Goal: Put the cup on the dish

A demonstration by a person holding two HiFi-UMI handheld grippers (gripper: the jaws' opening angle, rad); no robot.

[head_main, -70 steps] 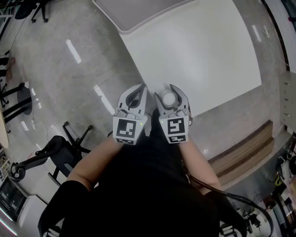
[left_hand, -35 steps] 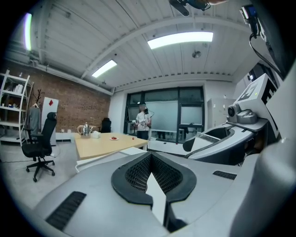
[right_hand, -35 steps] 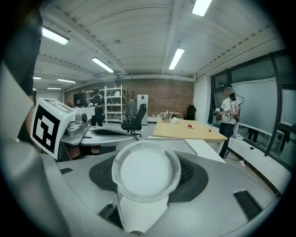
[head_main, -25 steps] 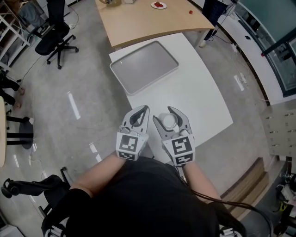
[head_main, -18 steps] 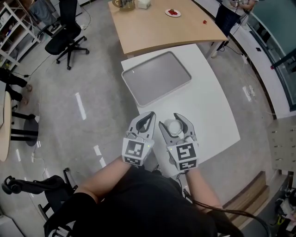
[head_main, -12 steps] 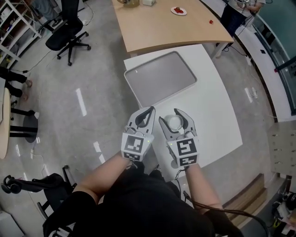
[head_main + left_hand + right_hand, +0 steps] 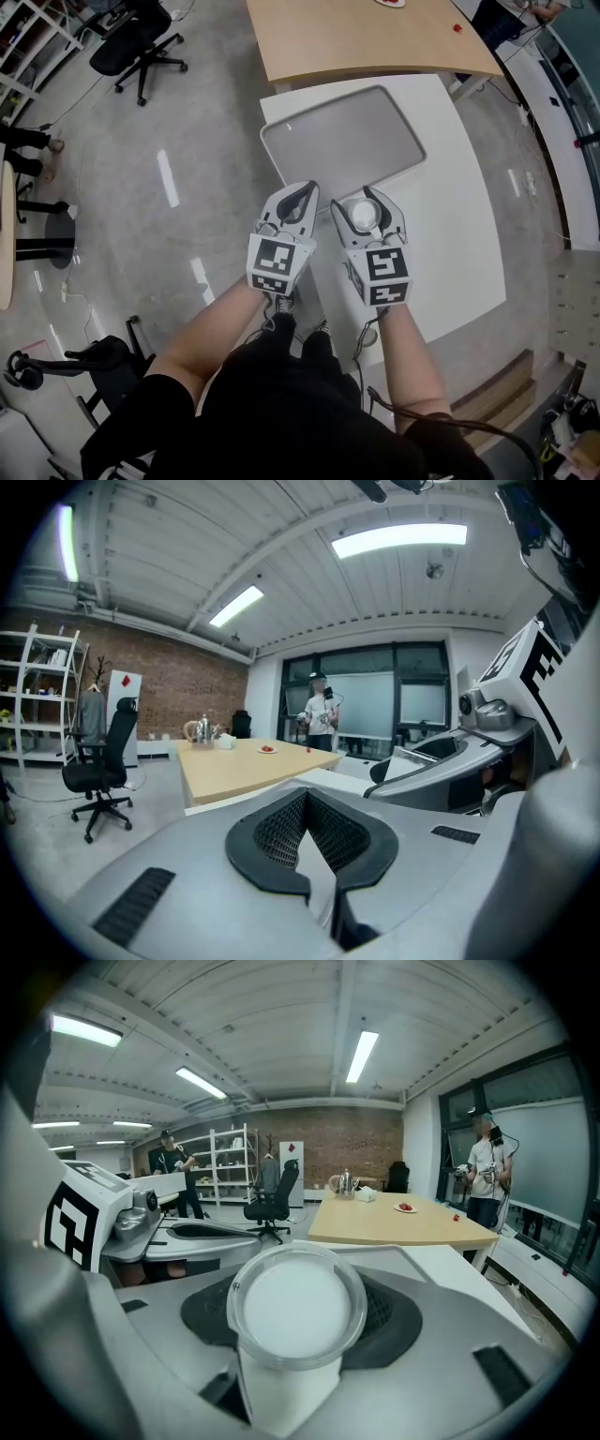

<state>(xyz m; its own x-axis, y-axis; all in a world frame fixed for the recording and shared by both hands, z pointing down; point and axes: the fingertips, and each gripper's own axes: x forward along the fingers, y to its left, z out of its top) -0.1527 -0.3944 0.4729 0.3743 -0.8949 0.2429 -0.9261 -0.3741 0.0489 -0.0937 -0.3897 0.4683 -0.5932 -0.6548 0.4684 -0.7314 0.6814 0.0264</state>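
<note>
A white cup (image 7: 363, 214) with a clear lid (image 7: 295, 1302) sits between the jaws of my right gripper (image 7: 364, 202), which is shut on it. The cup hangs above the near edge of a white table (image 7: 450, 234). Just beyond it lies a grey rectangular tray (image 7: 342, 141) with nothing on it. My left gripper (image 7: 302, 190) is beside the right one, over the table's left edge and the floor. Its jaws are shut with nothing between them (image 7: 306, 799). In the right gripper view the cup fills the space between the jaws of the right gripper (image 7: 298, 1279).
A wooden table (image 7: 375, 42) stands behind the white one, with a small plate of red things (image 7: 405, 1208) and a kettle on it. Office chairs (image 7: 141, 42) stand at the left on the grey floor. People (image 7: 487, 1171) stand at the room's far sides.
The view has shifted forward: the tray and the tables now lie closer to both grippers. The cup stays held in the right gripper, now nearer the tray's near edge.
</note>
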